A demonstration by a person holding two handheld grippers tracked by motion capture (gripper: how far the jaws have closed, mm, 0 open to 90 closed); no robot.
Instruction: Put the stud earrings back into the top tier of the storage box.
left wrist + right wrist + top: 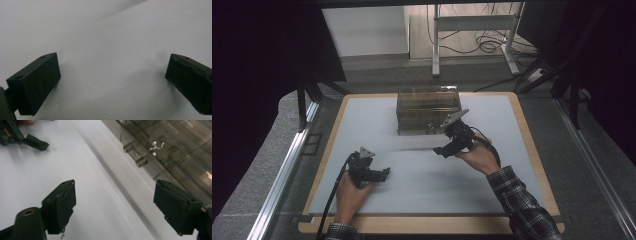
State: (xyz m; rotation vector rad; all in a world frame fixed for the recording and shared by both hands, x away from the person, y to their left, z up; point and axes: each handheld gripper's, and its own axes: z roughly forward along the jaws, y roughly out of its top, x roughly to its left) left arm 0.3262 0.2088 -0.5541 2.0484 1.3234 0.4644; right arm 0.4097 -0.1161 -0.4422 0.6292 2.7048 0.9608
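Two grippers are sitting over the white worktop (422,175), one in each of the person's hands. The left gripper (384,174) is resting near the front left part of the worktop, and its jaws are standing wide apart. In the left gripper view, the left gripper (112,82) is pointing down at bare white worktop (107,37), with nothing between its jaws.

The right gripper (441,151) is hovering near the middle of the worktop, just in front of a clear plastic box (428,109). Its jaws are also spread wide and are holding nothing. The box is standing at the middle of the far edge of the worktop, with its front side facing the person.

In the right gripper view, the right gripper (115,207) is looking along the front of the clear plastic box (175,157). Two small round knobs (135,155) are sticking out from the box's front wall, and something small and shiny (156,146) is lying inside, too small to tell what it is. The left gripper (37,144) is showing far off in the top corner of that view, well apart from the box.
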